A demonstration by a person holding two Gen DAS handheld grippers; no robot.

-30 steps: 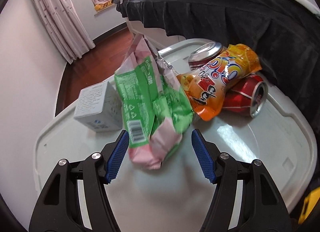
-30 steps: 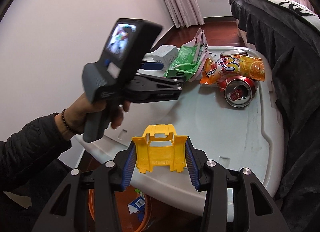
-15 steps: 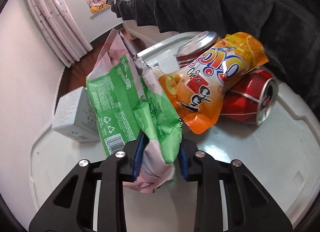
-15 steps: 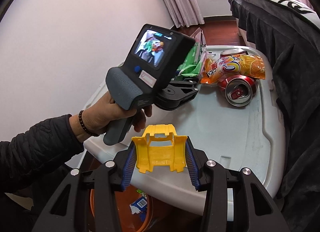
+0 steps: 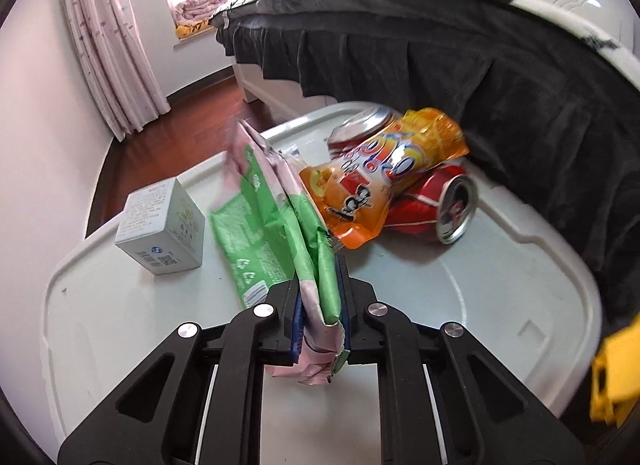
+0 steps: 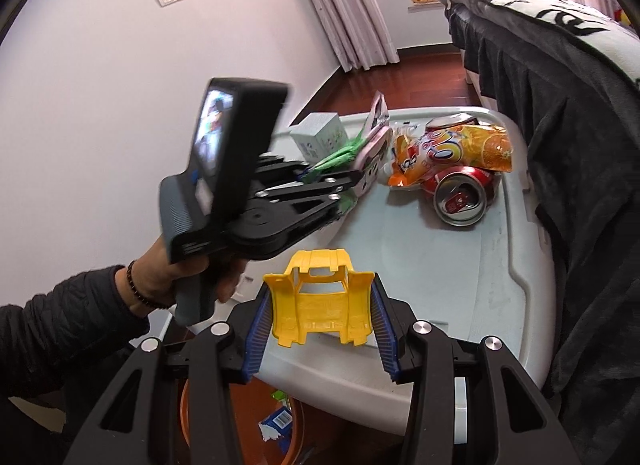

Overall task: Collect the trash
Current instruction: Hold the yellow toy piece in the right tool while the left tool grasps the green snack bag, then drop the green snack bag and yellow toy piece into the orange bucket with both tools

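Note:
My left gripper (image 5: 320,277) has the green and pink snack wrapper (image 5: 264,221) pinched between its blue pads, and the jaws are still closing on it. The wrapper stands up from the pale tabletop (image 5: 480,285). In the right wrist view the same wrapper (image 6: 360,149) sticks out of the left gripper (image 6: 360,181), which a hand (image 6: 180,277) holds. An orange drink pouch (image 5: 384,169) lies over a red can (image 5: 436,201), with a second can (image 5: 360,125) behind. My right gripper (image 6: 322,305) is shut on a yellow plastic piece (image 6: 320,301) at the table's near edge.
A small white box (image 5: 160,221) stands left of the wrapper. A bed with a black skirt (image 5: 480,65) borders the table's far and right sides. Below the near edge sits an orange bin (image 6: 184,405) with a blue and white pack inside. A white wall is on the left.
The left jaws went from wide open around the wrapper to pinched on it, and the gripper has drawn back with it. The right gripper and its yellow piece stayed put.

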